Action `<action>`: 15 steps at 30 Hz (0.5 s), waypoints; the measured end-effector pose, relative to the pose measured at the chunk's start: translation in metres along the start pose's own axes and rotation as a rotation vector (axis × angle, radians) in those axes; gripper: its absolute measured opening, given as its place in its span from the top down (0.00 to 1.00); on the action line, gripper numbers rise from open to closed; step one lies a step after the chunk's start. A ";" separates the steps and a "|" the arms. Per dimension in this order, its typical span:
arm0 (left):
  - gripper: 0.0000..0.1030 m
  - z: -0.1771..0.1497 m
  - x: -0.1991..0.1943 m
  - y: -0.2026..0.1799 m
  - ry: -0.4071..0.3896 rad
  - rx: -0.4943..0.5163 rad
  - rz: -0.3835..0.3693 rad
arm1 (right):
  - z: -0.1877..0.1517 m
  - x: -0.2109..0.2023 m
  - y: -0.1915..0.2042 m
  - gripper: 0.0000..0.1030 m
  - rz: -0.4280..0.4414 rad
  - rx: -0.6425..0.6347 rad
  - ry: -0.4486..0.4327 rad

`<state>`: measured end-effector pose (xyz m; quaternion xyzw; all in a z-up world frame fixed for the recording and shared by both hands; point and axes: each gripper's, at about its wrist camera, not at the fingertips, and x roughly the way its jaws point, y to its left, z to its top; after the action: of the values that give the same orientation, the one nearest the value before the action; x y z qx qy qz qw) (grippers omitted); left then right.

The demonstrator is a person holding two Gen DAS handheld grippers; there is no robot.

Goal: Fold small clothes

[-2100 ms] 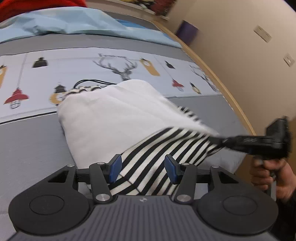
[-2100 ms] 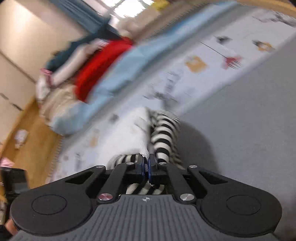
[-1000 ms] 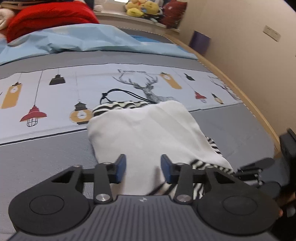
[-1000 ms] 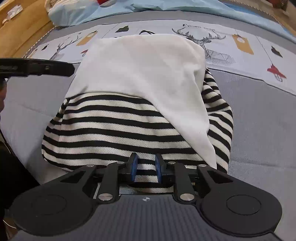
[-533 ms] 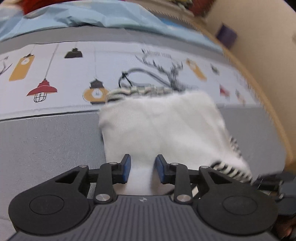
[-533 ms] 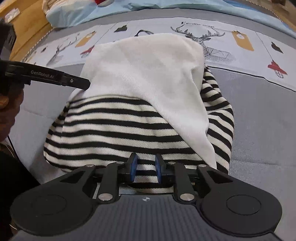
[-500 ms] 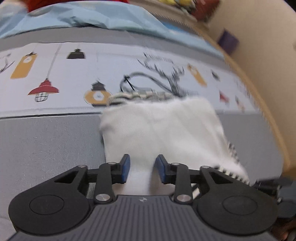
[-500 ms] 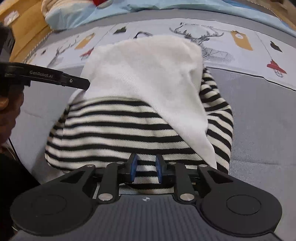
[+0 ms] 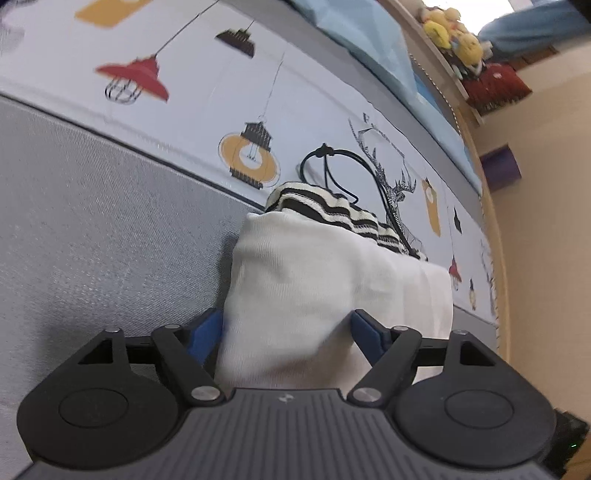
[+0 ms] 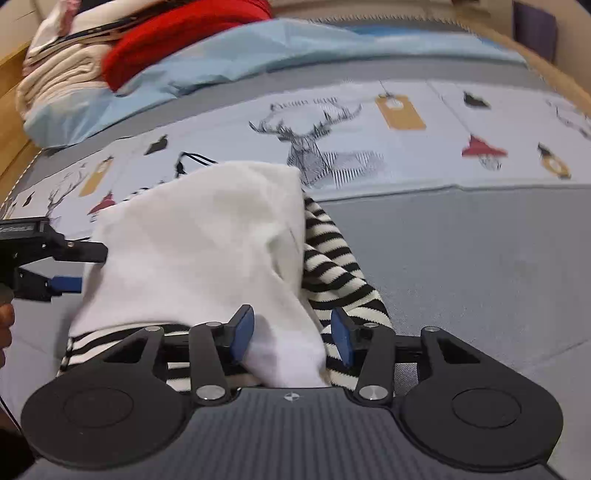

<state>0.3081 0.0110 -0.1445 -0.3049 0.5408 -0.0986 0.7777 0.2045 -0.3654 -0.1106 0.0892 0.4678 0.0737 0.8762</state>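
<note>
Under my view lies a bed with a grey bedspread (image 10: 480,266) crossed by a pale printed band (image 10: 424,147) of lanterns and a sketched deer (image 10: 314,144). Beyond it a light-blue sheet (image 10: 229,59) is rumpled, with a red blanket (image 10: 177,33) and cream bedding (image 10: 62,74) heaped behind. Yellow plush toys (image 9: 454,37) sit on a ledge by the beige wall (image 9: 546,221).

The grey part of the bed cover (image 10: 480,266) lies bare to the right of the folded garment (image 10: 207,251), so a gripper can pass there. On the garment's left side the left gripper (image 10: 79,267) stands with jaws apart, just beside the cloth edge. Behind the garment a black cord (image 9: 343,173) lies on the printed sheet (image 9: 177,122). Far back, a red blanket (image 10: 177,40) and blue bedding (image 10: 258,51) close the way.
</note>
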 end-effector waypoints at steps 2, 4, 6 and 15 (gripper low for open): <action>0.18 0.004 0.007 0.004 0.012 -0.016 -0.008 | 0.002 0.008 -0.004 0.53 0.021 0.025 0.021; 0.17 0.007 0.014 0.006 0.021 -0.026 -0.026 | 0.005 0.016 -0.007 0.53 0.052 0.059 0.039; 0.16 0.010 0.021 0.008 0.029 -0.037 -0.050 | 0.006 0.023 -0.009 0.53 0.076 0.087 0.055; 0.54 0.021 0.032 -0.013 -0.042 0.111 -0.084 | 0.012 0.026 -0.015 0.94 0.110 0.121 0.045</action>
<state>0.3422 -0.0069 -0.1574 -0.2857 0.5049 -0.1545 0.7998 0.2291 -0.3753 -0.1286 0.1662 0.4855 0.0954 0.8530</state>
